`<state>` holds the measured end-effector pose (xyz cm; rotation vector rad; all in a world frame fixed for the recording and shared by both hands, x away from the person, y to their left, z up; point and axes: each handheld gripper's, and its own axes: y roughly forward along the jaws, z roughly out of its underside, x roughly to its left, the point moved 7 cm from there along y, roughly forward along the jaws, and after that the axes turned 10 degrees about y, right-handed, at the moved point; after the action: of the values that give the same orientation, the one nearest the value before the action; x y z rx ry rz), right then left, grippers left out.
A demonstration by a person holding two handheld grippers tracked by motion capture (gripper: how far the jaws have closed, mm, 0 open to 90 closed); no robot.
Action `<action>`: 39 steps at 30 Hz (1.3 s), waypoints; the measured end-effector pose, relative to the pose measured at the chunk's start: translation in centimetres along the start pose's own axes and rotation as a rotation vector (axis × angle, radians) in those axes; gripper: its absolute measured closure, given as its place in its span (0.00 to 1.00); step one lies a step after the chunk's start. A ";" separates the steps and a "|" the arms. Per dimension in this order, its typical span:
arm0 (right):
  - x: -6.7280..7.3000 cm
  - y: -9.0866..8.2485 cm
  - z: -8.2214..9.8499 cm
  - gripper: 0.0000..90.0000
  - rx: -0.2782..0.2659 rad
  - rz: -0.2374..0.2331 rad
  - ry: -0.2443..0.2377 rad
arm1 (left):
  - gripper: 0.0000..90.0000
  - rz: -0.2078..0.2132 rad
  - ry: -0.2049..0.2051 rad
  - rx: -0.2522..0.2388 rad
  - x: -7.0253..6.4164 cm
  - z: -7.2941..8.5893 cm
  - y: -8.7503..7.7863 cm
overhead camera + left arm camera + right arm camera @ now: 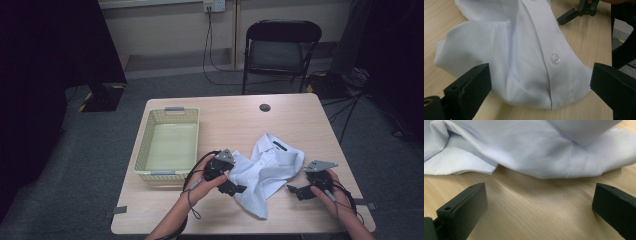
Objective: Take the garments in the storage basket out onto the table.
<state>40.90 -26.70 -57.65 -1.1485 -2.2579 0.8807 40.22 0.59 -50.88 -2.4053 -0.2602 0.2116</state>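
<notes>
The left gripper (pixel 235 186) stands wide open at the near-left edge of the crumpled white cotton button-up shirt (pixel 267 167). In the left gripper view its two black jaws straddle a bulging fold of the cloth, with the button placket (pixel 554 62) running between them toward the camera. Nothing is pinched yet. The right gripper (pixel 296 190) is also wide open, holding nothing. It rests just beside the shirt's right-hand hem, and in the right gripper view bare wood lies between its jaws, with the cloth edge (pixel 554 173) a little ahead.

The shirt lies in a heap at the middle of the pale wooden counter (pixel 295 117). Its collar points to the far side, and its long axis slants from far right to near left, ending in a corner near the front edge. The left gripper is the nearer of the two and is already around fabric. Closing it looks like the next move, while the right one would first have to advance to reach cloth.

A pale yellow perforated plastic basket (pixel 145 145) stands empty to the left, well apart from the shirt, with open counter between them. The counter's front edge is close behind both hands, so room for moving lies mainly forward and to the sides.
</notes>
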 end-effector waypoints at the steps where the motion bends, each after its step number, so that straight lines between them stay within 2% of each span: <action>1: 0.0 0.0 0.0 0.00 0.000 0.000 0.000 | 0.03 0.001 0.000 0.001 0.0 0.1 -0.1; 22: 0.0 0.0 0.0 0.00 0.000 0.000 0.000 | 0.03 -0.005 -0.012 0.014 -0.1 2.4 -1.9; 28: 0.0 0.0 0.0 0.00 0.000 0.000 0.000 | 0.03 -0.003 -0.021 0.003 -0.2 2.7 -2.2; 39: 0.0 0.0 0.0 0.00 0.000 0.000 0.000 | 0.03 0.004 -0.026 0.016 -0.4 3.7 -2.3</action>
<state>40.90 -26.70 -57.65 -1.1482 -2.2580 0.8807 38.73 4.55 -52.10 -2.3885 -0.2649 0.2464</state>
